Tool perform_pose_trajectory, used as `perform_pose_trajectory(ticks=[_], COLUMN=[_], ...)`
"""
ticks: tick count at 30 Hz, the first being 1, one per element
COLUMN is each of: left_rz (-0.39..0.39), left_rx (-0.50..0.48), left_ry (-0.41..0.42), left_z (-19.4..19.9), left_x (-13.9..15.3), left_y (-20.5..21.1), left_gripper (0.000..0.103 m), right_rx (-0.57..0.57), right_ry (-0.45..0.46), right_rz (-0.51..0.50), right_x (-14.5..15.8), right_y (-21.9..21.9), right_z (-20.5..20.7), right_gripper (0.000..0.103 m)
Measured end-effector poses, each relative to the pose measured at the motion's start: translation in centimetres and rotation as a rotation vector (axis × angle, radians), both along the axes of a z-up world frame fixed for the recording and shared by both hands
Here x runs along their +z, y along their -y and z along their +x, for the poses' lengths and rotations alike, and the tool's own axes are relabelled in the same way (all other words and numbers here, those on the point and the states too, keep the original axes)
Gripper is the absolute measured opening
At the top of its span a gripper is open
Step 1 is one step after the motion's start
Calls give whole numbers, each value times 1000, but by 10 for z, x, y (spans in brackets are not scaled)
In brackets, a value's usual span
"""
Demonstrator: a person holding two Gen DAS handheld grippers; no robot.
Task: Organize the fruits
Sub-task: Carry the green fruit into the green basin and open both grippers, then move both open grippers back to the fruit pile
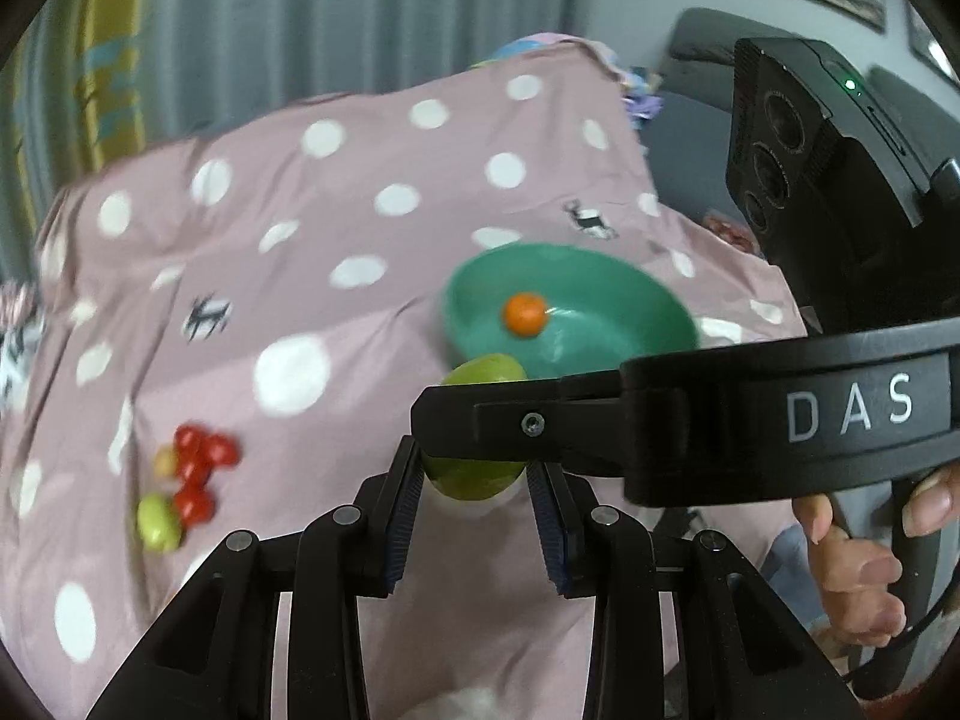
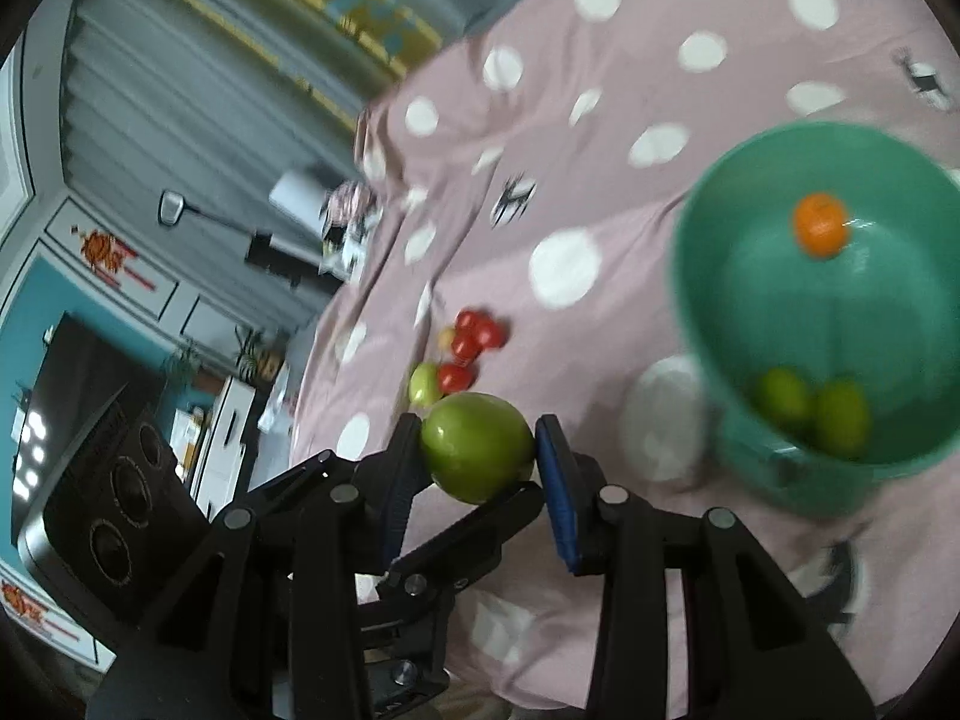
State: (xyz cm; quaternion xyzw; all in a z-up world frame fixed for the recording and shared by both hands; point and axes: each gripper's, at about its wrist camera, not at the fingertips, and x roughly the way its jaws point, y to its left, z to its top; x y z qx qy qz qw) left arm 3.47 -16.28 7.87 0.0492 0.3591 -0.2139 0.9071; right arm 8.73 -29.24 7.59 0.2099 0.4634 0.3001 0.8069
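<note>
We judge the sorting partly done: an orange (image 2: 821,231) and two green fruits (image 2: 811,411) lie in the teal bowl (image 2: 708,324), the right gripper (image 2: 478,457) clasps a green apple (image 2: 477,447) just beside it, the left gripper (image 1: 474,495) brackets that apple, grip uncertain, and red and green fruits (image 2: 459,357) remain on the cloth (image 2: 600,138).

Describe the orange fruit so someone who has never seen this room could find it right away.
Look on the pink polka-dot cloth for the teal bowl, the only dish there. The small orange fruit lies inside against the bowl's wall, apart from two green fruits at the other side. It is the only orange thing in view; the loose cluster out on the cloth is red and green.
</note>
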Motion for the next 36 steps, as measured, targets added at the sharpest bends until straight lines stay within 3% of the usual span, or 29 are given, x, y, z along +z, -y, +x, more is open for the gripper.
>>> perform_pose_trajectory(ticks=[15,21,26,28,31,36], left_rz=[46,61,112,108,110,73], left_rx=[-199,-194,-151,-155,-137,-96], left_ry=[-56,-74,6,15,25,-9], left_z=[32,42,35,33,29,26], left_x=[-17,-24,-16,-12,-7,-3], left_y=[115,127,124,122,116,100], left_gripper=[36,36,36,45,65,75], right_rx=[-294,-317,-299,-288,-279,-284], right_ry=[-40,-51,-57,-40,-26,-24], right_rz=[8,2,-8,-1,-23,-26], right_x=[-16,-22,-22,-17,-11,-5], right_y=[116,122,114,110,105,103], right_z=[-2,4,8,7,4,-3], right_gripper=[39,39,40,40,42,64])
